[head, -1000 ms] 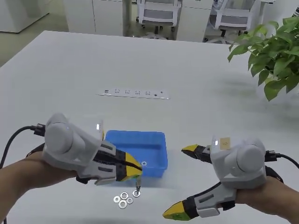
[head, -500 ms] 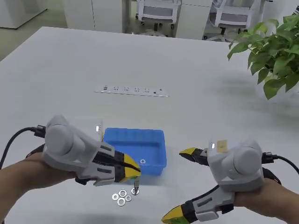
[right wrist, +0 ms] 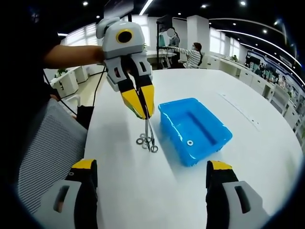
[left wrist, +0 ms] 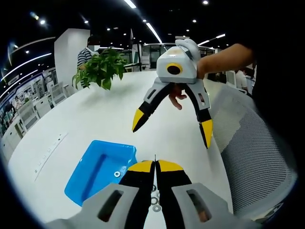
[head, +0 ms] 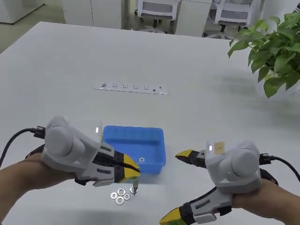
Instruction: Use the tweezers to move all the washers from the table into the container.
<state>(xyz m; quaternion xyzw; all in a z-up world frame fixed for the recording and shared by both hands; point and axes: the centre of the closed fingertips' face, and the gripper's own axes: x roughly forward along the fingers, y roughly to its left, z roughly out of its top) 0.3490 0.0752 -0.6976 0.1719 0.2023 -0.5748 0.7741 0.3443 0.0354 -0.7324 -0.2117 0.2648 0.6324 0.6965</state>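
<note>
Little has moved in the last second. The small silver metal ring washers [head: 120, 196] sit where they were, the tweezer tips have stayed beside them, and the right gripper [head: 172, 186] has crept slightly left. The rest is the headset drifting.

The washers lie in a tight cluster on the white table [head: 187, 70], just on the near side of the blue rectangular plastic container [head: 133, 129], where one washer [head: 141, 160] already rests. They look light, thin, hard and slick. Lying flat, I'd expect them to skate away, so they are best nipped across the ring, one prong through the hole.

The slim metal tweezers [right wrist: 148, 129] point down, tips at the right-hand washer of the cluster. Whether it is pinched I cannot tell. The left gripper [head: 133, 169] has its jaws pressed together on the tweezers' upper end. The right gripper's jaws stand spread wide and empty, right of the container.
</note>
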